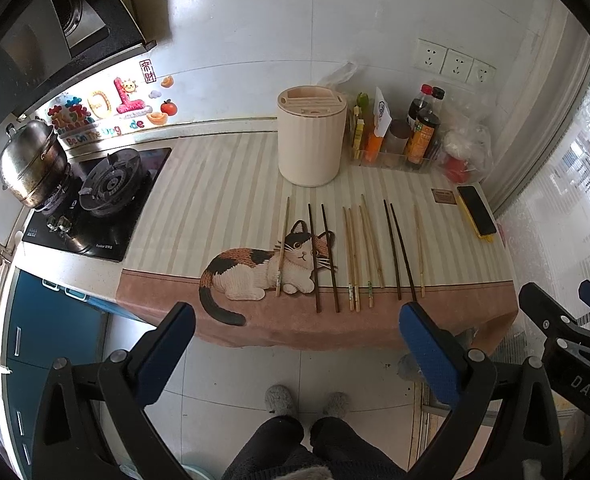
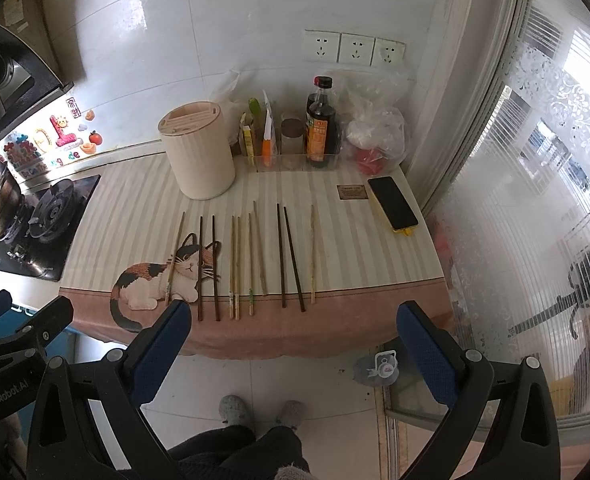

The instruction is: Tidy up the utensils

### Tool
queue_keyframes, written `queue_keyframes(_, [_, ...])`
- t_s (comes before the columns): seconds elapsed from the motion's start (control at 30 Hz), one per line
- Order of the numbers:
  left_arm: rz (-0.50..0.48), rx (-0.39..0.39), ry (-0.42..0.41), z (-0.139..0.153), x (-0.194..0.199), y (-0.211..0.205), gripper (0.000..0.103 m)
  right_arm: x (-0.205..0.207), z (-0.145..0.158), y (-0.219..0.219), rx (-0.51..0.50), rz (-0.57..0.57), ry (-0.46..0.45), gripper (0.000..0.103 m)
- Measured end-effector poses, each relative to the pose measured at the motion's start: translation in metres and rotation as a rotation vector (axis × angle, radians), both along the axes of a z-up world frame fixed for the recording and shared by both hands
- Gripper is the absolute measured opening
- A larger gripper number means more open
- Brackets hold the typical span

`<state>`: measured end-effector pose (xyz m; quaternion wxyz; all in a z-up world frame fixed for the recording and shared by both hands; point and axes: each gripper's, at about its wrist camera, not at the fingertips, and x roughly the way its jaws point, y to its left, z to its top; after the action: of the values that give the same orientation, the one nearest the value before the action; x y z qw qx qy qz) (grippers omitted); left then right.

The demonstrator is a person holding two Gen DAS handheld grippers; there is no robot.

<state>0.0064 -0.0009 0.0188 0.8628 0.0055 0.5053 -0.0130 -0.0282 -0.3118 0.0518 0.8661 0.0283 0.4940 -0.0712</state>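
Matt woven cloth (image 1: 223, 184) with printed cat; pale and dark wooden chopsticks (image 1: 353, 260); smooth matt cream holder (image 1: 310, 140); glossy wall tiles (image 1: 255, 20); dull metal pot (image 1: 31, 164).

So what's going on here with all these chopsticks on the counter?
A person stands at the counter holding a gripper in each hand. The left tool and the right tool are both open, empty, and hover short of the counter's front edge. The chopsticks, light and dark, lie in a row on the cat-print mat, none picked up. The cream utensil holder stands upright behind them, with nothing visible sticking out of it. Sorting has not begun.
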Motion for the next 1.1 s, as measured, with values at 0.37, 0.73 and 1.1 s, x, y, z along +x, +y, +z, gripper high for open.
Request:
queue_keyframes(0.37, [-0.001, 0.0, -0.002, -0.002, 0.003, -0.001, 0.103, 0.001, 0.0, 0.005, -0.001, 0.005, -0.007, 0.103])
queue_keyframes(0.73, [0.009, 0.127, -0.085, -0.047, 0.064, 0.049, 0.103, 0.037, -0.026, 0.031, 0.054, -0.042, -0.054, 0.103])
queue_keyframes(1.1, [-0.055, 0.083, 0.203, -0.18, 0.165, 0.096, 0.099, 0.134, -0.145, 0.072, 0.155, -0.033, 0.143, 0.044])
